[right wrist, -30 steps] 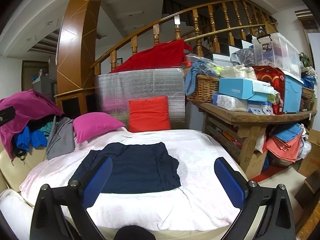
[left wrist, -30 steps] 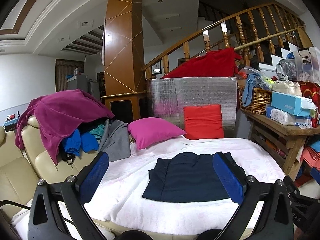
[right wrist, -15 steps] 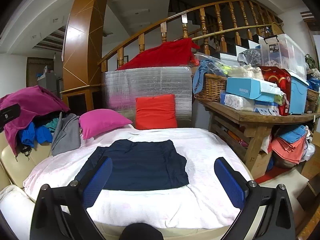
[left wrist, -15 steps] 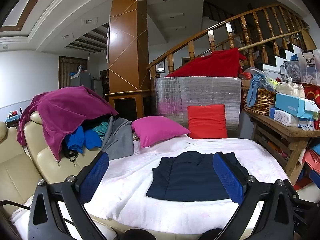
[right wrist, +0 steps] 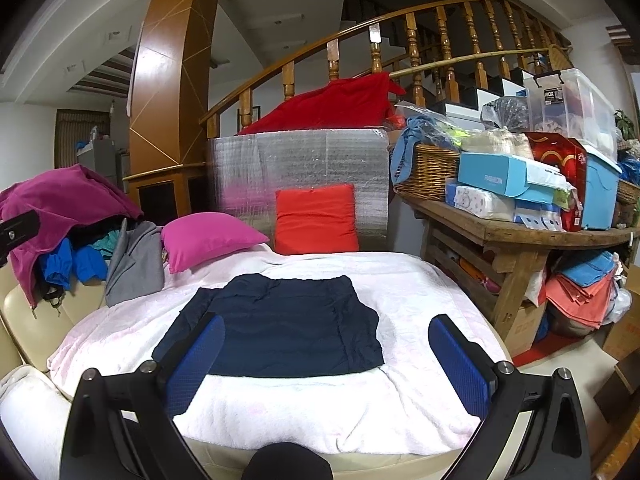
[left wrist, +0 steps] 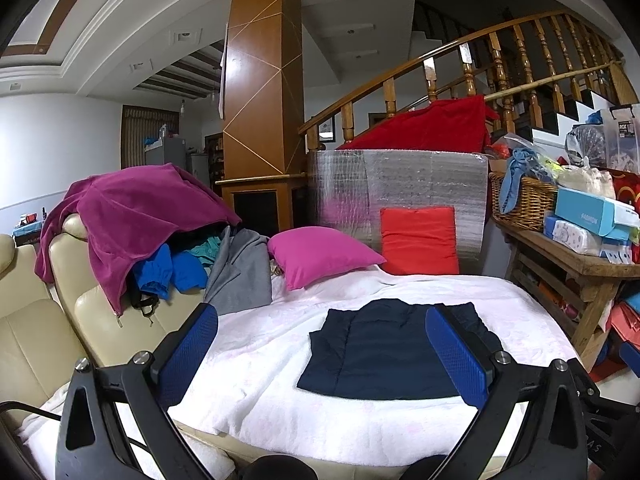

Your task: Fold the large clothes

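Observation:
A dark navy garment (left wrist: pixel 384 352) lies folded flat into a rough rectangle on the white blanket (left wrist: pixel 260 360); it also shows in the right wrist view (right wrist: pixel 280 328). My left gripper (left wrist: pixel 322 344) is open and empty, held back from the blanket's near edge, to the left of the garment. My right gripper (right wrist: pixel 326 354) is open and empty, also held back above the near edge of the blanket (right wrist: pixel 420 312), in front of the garment.
A pile of clothes (left wrist: pixel 136 220) with a magenta blanket sits on the cream sofa at left. A pink pillow (left wrist: pixel 320 252) and a red pillow (left wrist: pixel 418 240) lie behind the garment. A cluttered wooden table (right wrist: pixel 516 232) stands at right.
Both grippers have shifted slightly left and stayed open. The folded garment has not moved.

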{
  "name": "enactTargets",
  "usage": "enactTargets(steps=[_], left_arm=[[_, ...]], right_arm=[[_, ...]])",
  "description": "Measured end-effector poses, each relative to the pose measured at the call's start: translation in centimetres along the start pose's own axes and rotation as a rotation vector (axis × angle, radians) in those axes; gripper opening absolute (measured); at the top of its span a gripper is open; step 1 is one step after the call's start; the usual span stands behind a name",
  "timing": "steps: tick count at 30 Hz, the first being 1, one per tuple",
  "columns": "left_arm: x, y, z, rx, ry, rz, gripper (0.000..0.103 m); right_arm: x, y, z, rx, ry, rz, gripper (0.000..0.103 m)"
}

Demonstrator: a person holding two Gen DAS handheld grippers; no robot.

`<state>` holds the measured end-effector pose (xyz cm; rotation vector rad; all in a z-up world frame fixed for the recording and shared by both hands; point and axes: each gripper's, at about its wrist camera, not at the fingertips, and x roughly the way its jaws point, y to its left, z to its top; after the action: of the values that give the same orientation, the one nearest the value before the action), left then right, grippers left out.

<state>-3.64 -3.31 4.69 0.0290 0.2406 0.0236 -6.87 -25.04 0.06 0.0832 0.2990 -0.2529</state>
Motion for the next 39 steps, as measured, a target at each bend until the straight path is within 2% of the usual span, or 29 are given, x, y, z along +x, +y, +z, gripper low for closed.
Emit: enactTargets(steps=[24,35,39], left_arm=[[1.2,1.8,0.2,-0.032,0.014,0.023,0.103],[4.8,1.6,0.6,-0.032,0.052,0.023,0.103],[7.1,1.6,0.7,-0.035,0.081,0.007,0.103]], right_arm=[[0.6,1.8,1.5,-0.013,-0.024,0.017,0.103],[4.1,2.9,2.9,-0.024,0.002,0.024,0.103],[6.6,3.1,3.3,-0.025,0.034,0.022,0.103]])
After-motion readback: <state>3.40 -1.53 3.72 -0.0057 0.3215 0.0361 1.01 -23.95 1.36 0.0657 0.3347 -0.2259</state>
